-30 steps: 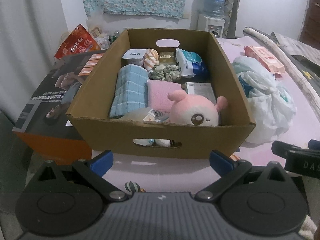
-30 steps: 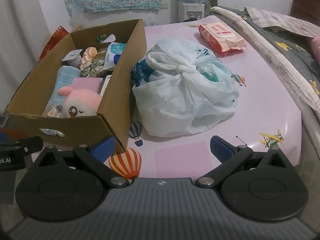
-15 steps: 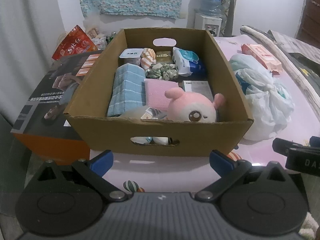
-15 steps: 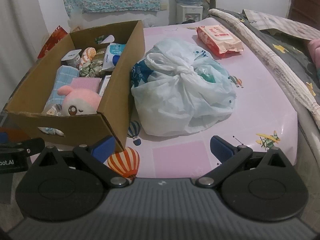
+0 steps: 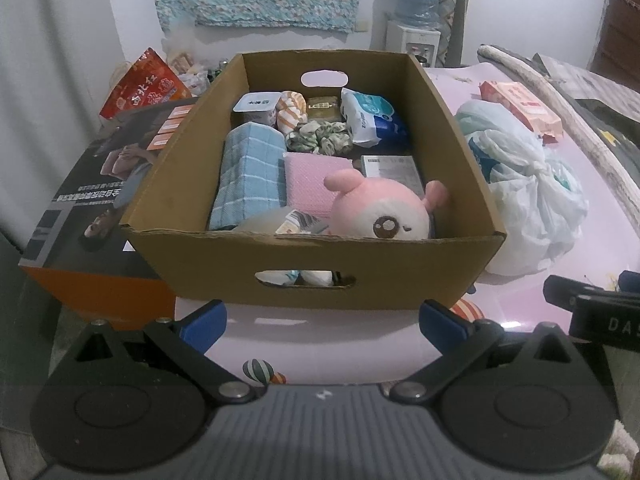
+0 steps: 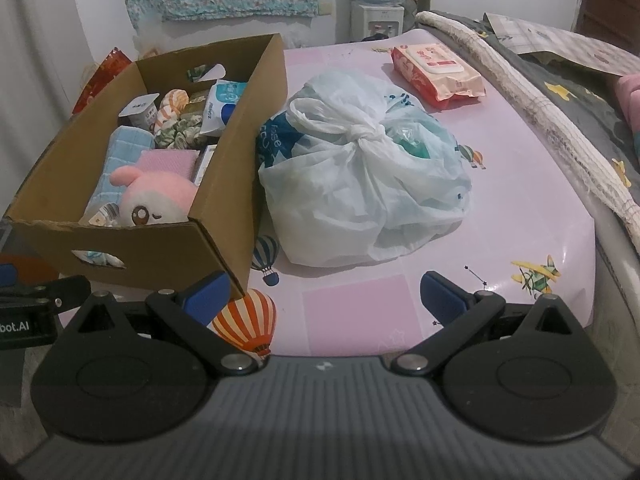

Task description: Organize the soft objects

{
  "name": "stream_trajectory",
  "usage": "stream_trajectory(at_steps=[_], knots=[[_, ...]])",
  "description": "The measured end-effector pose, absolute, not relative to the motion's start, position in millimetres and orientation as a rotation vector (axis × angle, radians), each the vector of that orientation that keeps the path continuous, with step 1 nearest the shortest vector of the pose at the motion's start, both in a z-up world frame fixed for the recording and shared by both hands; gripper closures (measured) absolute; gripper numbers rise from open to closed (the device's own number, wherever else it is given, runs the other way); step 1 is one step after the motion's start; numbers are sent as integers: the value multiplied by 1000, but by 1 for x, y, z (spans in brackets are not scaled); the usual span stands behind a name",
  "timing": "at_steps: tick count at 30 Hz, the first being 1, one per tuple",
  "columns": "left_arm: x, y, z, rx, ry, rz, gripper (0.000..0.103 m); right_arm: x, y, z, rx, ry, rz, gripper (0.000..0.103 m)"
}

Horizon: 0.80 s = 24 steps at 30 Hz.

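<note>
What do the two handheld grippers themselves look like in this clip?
Both look identical: the left gripper and right gripper have a ribbed dark-grey body, black linkage arms with silver pivot pins, round black discs either side and blue fingertip pads. Partial white lettering shows on each one's side. No sleeves or cables visible.

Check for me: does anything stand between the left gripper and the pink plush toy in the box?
Yes. The cardboard box's near wall stands between the open left gripper and the pink plush toy; from above, nothing visible covers the toy.
</note>
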<state>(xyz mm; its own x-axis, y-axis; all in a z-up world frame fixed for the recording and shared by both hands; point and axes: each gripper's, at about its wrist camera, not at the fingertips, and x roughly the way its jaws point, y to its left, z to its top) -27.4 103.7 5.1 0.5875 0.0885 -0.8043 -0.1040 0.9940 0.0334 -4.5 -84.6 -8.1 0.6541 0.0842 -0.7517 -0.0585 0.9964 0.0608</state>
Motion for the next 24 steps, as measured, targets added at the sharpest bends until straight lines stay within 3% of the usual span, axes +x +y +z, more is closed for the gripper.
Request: stream_trajectory(at_steps=[24], knots=[[-24, 104, 4, -10, 938, 114, 0, -1, -83, -13, 17, 872, 85, 1]])
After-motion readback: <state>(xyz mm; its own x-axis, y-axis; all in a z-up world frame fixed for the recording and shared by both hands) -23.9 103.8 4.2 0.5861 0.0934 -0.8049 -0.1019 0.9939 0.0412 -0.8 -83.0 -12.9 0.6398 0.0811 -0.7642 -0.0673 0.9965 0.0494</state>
